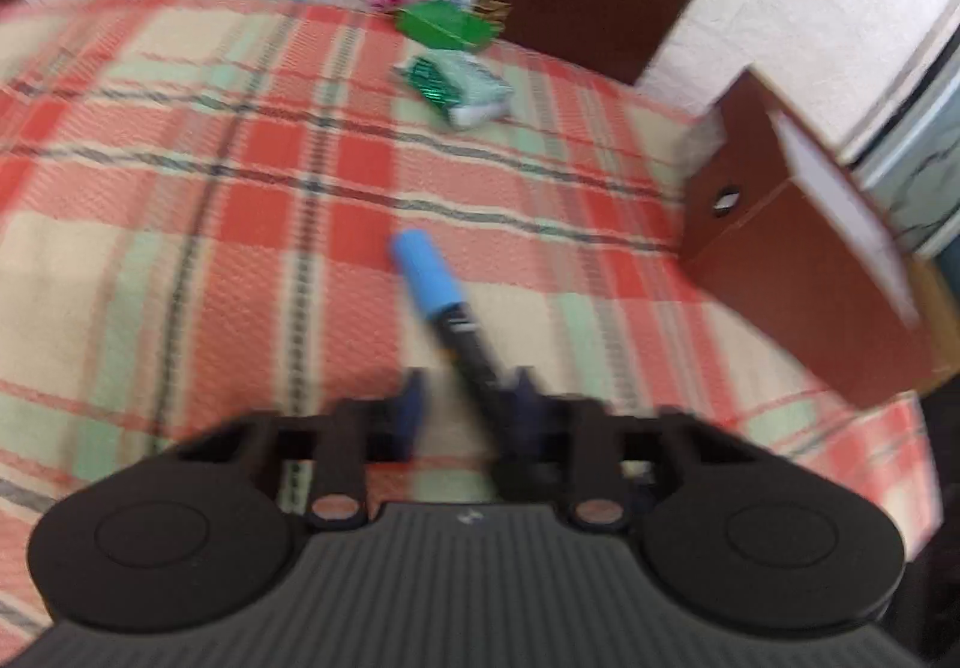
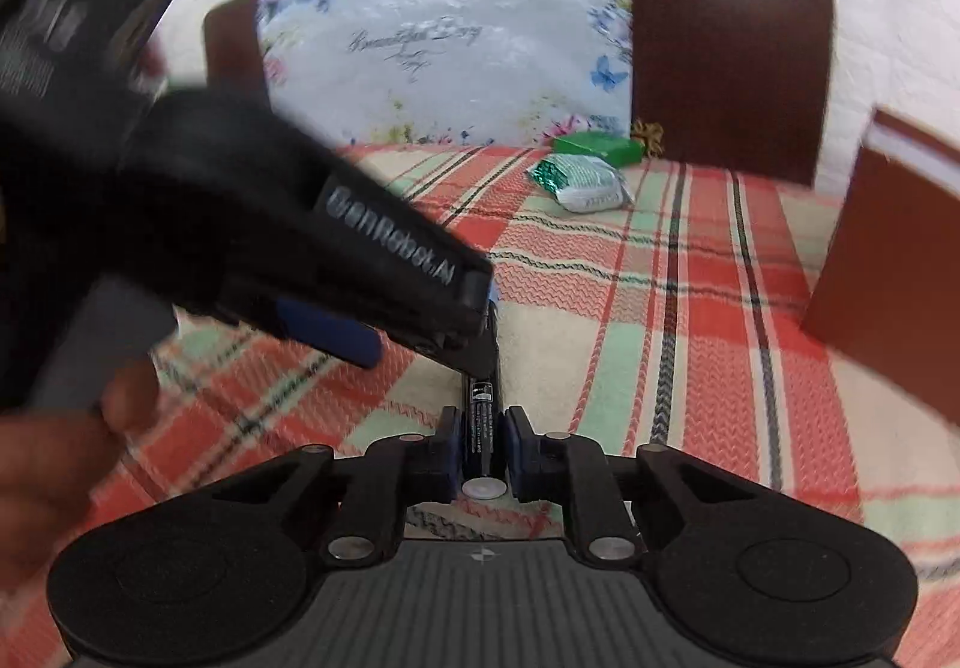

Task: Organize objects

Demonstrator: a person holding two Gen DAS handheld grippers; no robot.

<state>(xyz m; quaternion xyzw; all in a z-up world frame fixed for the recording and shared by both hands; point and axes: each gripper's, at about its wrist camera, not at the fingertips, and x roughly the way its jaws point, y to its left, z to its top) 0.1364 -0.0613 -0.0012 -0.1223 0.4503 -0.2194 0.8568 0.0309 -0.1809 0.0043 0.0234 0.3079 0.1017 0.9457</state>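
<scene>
1. The marker (image 2: 480,431) has a black body and a blue cap (image 1: 427,272). Its tail end sits between the fingers of the right gripper (image 2: 482,443), which are closed against the body, so this gripper seems to hold it above the plaid cloth (image 1: 180,188).
2. The left gripper (image 1: 465,404) is at the middle of the marker. In its own view the body lies against one finger only and the other finger stands apart, so it looks not yet closed; the picture is blurred, so this is not certain.
3. I judge the step to be a handover between the two grippers, or pulling the cap. To do it well, one gripper should close fully on the body before the other lets go, and both should stay in line with the marker so it does not twist.
4. The brown box (image 1: 810,272) at the right is probably the place to put it, with its opening toward the wall.
5. Hard to see: the left gripper covers the cap in the right view. The inside of the box is hidden. The green packet (image 2: 579,182) and green box (image 2: 597,147) are far away, with labels unreadable.
</scene>
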